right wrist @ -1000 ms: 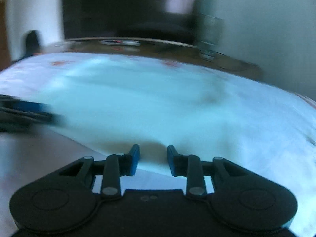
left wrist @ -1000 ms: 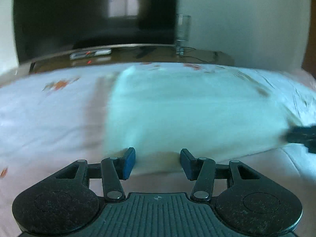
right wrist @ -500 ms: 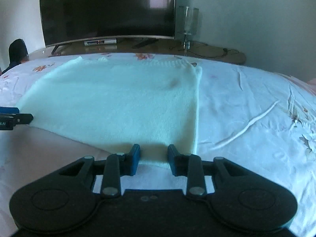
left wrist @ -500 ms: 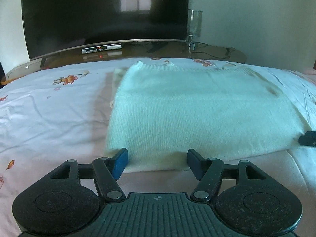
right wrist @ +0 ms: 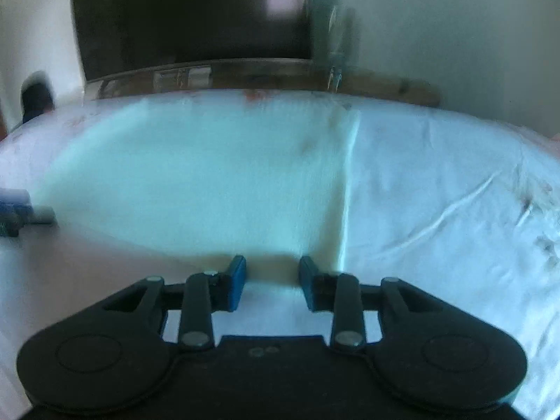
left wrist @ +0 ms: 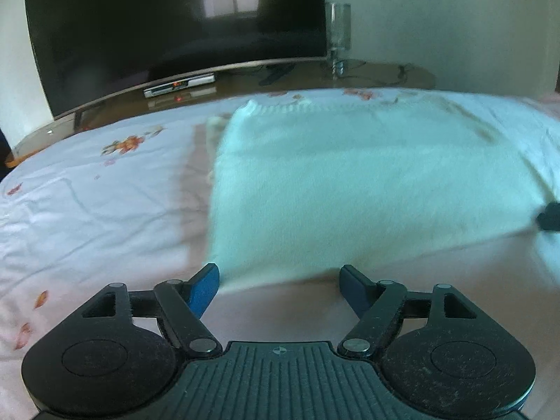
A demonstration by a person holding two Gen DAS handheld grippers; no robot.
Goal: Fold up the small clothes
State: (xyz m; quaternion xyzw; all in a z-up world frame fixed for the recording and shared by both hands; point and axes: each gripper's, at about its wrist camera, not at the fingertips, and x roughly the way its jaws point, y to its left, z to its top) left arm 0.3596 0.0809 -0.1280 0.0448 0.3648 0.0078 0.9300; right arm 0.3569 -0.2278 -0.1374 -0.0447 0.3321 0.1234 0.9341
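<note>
Knitwear lies flat on the bed (left wrist: 87,210): a pale mint sweater (left wrist: 367,182), spread over a white sheet printed with small orange flowers. It already forms a neat rectangle, ribbed hem toward the far side, and no sleeves show, so they are probably tucked under. At least one fold therefore seems done; what looks left is to halve the rectangle once or twice more into a compact packet.

The left tongs (left wrist: 280,280) sit at the near left corner of the sweater, fingers spread wide and released, with the cloth edge just between their tips but not pinched. The right tongs (right wrist: 272,276) are at the near right corner, also released though with a narrower gap, the hem lying just ahead of the fingertips. Neither grips anything. Each pair shows as a dark shape at the margin of the other's view.

Beyond the bed stand a dark television (left wrist: 175,35), a set-top box (left wrist: 179,85) and a clear glass (left wrist: 338,35). The box shows a red display, too blurred to read; no brand or label can be made out.
</note>
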